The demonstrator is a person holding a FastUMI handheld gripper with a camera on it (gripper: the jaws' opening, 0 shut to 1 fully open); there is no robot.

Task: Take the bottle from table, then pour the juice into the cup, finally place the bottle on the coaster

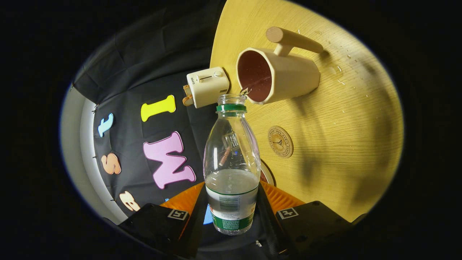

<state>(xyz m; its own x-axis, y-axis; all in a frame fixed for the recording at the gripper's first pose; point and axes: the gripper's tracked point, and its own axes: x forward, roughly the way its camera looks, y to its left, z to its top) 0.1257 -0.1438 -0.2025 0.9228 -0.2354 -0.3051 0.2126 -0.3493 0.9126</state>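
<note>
The claw (231,207) squeezes the bottle (231,162) tight, tipped so its open mouth is at the cup's (285,77) rim on the counter (343,144).

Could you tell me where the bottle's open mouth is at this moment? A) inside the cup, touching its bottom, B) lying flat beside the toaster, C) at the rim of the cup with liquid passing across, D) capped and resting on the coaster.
C: held between the jaws of the gripper, the bottle has its uncapped mouth at the rim of the cup, a small splash showing between them.
</note>
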